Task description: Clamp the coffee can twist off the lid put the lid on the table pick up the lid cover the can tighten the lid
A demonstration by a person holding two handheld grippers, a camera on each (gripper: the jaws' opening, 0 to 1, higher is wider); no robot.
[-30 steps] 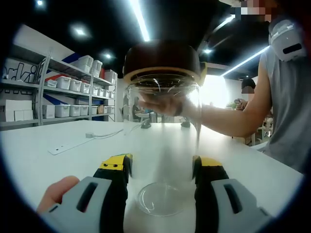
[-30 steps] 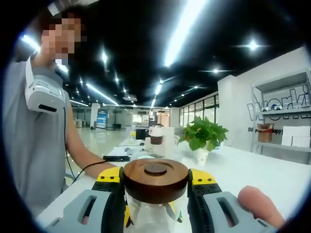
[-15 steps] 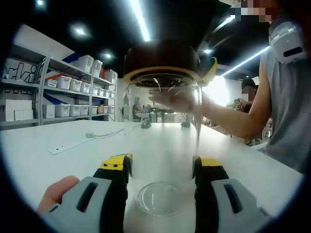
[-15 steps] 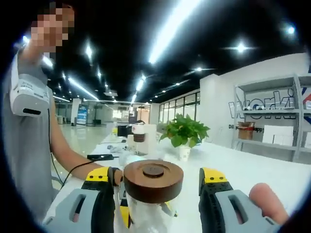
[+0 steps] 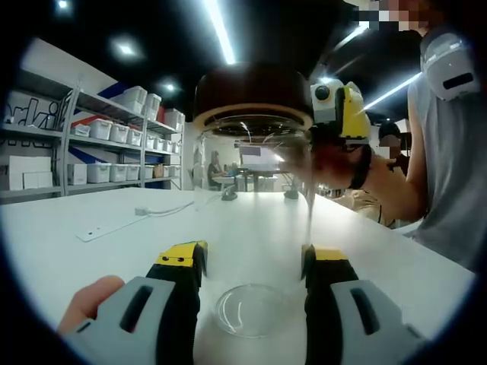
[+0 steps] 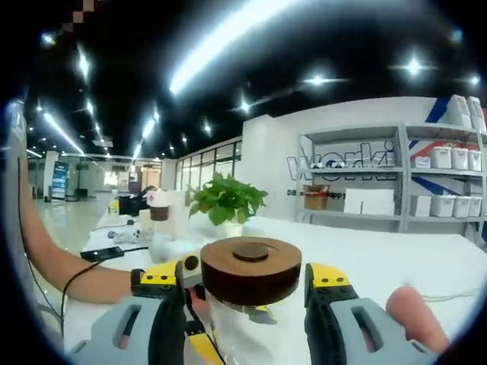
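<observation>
The left gripper (image 5: pixel 251 262) is clamping the clear glass coffee can (image 5: pixel 255 220) near its base, with both yellow-tipped jaws pressing against the can's sides. The can is standing upright on the white table (image 5: pixel 91 251), and a person's fingertip (image 5: pixel 91 300) is showing at the lower left of the left gripper view. Shelves (image 5: pixel 84 144) loaded with white bins are lining the wall on the left, and a white cable (image 5: pixel 163 209) is lying on the table behind the can. The can is looking empty, and its dark wooden lid (image 5: pixel 255 95) is sitting on top. At the upper right of that view, the right gripper (image 5: pixel 335 114) is hovering just beside the lid, and a person in a grey sleeveless top (image 5: pixel 449 175) is standing at the right edge. In the right gripper view, the right gripper's jaws are standing spread either side of the lid (image 6: pixel 251 270), not visibly touching it. A potted plant (image 6: pixel 227 204) is standing on the table beyond.
</observation>
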